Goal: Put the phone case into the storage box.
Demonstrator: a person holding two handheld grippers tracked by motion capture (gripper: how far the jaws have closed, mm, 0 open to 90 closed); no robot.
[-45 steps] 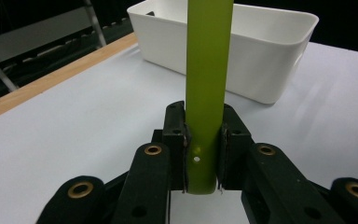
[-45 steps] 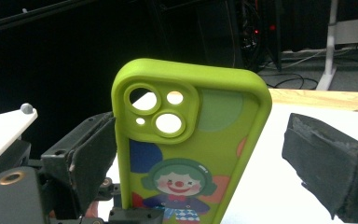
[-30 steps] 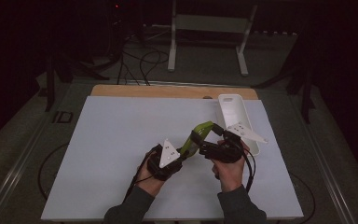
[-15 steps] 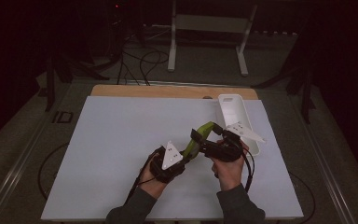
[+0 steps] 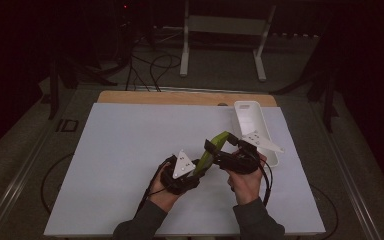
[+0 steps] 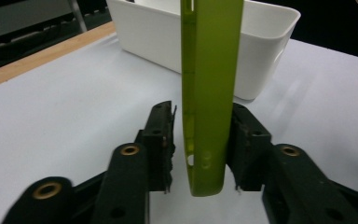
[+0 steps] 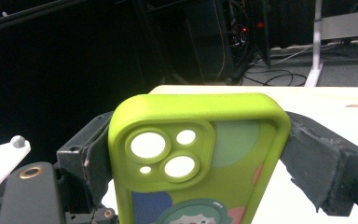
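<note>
Green phone case [image 5: 212, 152] is up off the white table [image 5: 120, 170], held aslant between the two grippers, near the middle-right of the surface and just in front of the white bin [image 5: 252, 125].

Right gripper [image 5: 219, 146]: clenched across the width of the case at its camera end. In the right gripper view both grey pads [image 7: 317, 154] press on the long edges of the case [image 7: 196, 177]; the camera cutouts and a printed cartoon face toward the lens. This hand carries the load.

Left gripper [image 5: 197, 167]: jaws have just been opening. In the left gripper view the lower end of the case [image 6: 207, 107] stands edge-on between them; a clear gap shows at the left pad, and the right pad [image 6: 242, 144] sits very close to it or just touching. Reads as released, not gripping.

Progress, as I judge it: the case is lifted and the handover from left to right looks all but complete. Bin [image 6: 261, 42] appears empty from above and stands just behind the case. Left to do, most likely: draw the left gripper clear, swing the case over the bin, lower it in, release.
</note>
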